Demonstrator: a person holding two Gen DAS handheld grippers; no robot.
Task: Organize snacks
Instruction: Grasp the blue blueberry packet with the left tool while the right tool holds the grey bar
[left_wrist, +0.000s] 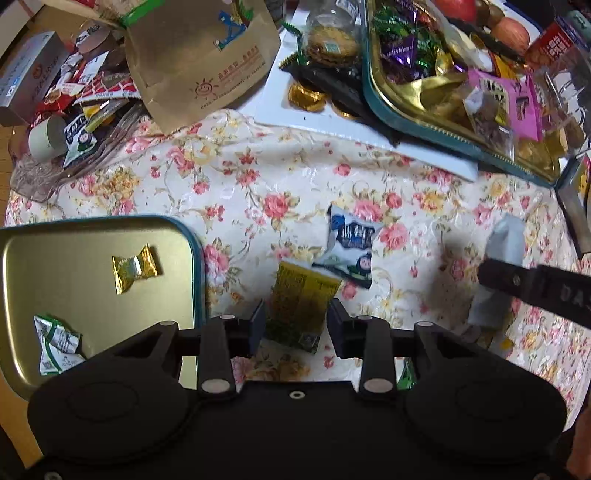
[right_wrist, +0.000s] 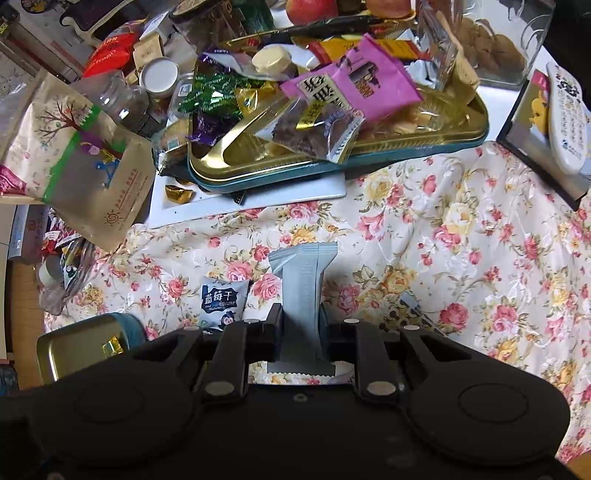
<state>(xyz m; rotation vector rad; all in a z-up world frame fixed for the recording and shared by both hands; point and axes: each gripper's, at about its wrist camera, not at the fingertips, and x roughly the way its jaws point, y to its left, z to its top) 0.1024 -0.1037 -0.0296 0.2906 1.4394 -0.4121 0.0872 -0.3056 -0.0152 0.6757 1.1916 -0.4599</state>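
Grey snack bar (right_wrist: 301, 291) | mid-section hidden between right gripper (right_wrist: 299, 332) jaws

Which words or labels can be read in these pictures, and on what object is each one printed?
"蓝莓干": on the blue-and-white snack packet lying on the floral cloth.
"DA", cut off at the picture's edge: on the right gripper, seen from the left wrist.
Too small or blurred to read: the yellow packet, pink pouch, brown paper bag and grey wrapper.
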